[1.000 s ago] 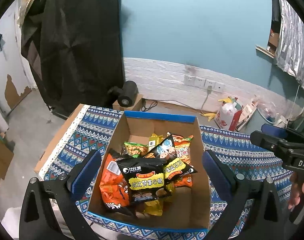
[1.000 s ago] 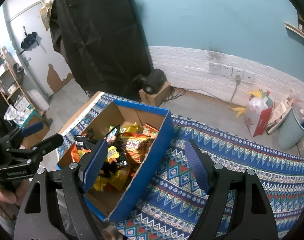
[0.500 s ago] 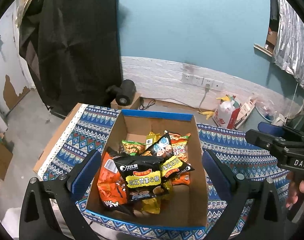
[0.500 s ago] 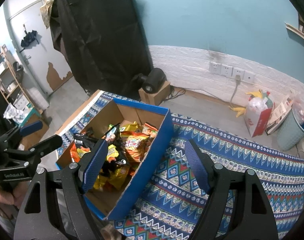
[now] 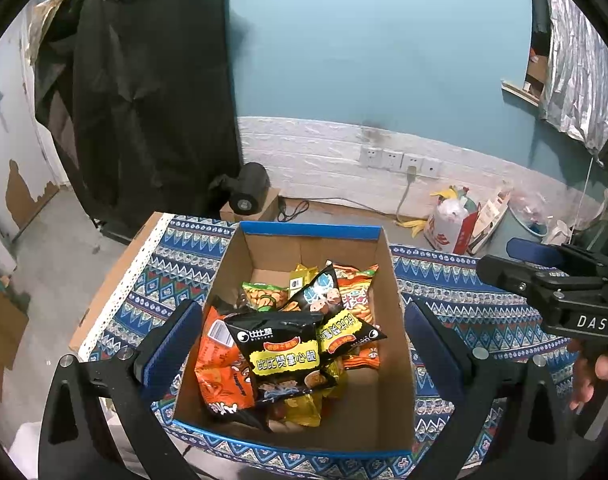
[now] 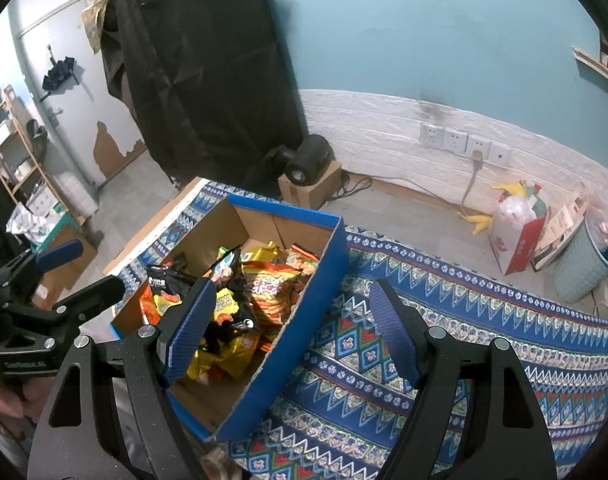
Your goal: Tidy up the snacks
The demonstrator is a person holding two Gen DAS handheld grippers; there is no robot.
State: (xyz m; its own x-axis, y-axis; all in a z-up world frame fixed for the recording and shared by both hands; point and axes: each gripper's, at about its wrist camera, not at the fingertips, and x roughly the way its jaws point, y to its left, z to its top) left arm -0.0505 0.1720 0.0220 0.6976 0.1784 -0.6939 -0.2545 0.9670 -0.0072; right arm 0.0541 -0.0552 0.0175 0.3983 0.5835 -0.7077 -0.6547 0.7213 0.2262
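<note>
A blue-rimmed cardboard box (image 5: 307,231) stands on the patterned cloth and holds several snack bags. A black and yellow bag (image 5: 282,350) lies on top, an orange bag (image 5: 220,372) to its left. My left gripper (image 5: 300,344) is open and empty, held above the box's near half. My right gripper (image 6: 292,332) is open and empty, above the box's right wall (image 6: 304,312). The snack bags (image 6: 264,292) also show in the right wrist view. Each gripper shows at the edge of the other's view: the right (image 5: 563,300), the left (image 6: 44,312).
The table (image 6: 483,340) has a blue patterned cloth. Behind it on the floor are a black lamp on a small box (image 5: 250,196), a red and white bag (image 5: 449,224) and a light blue basket (image 6: 583,268). A black cloth (image 5: 144,92) hangs at the left.
The left wrist view has drifted slightly, so the box sits a little higher in frame. Both grippers stay open and empty; the bags have not moved.
</note>
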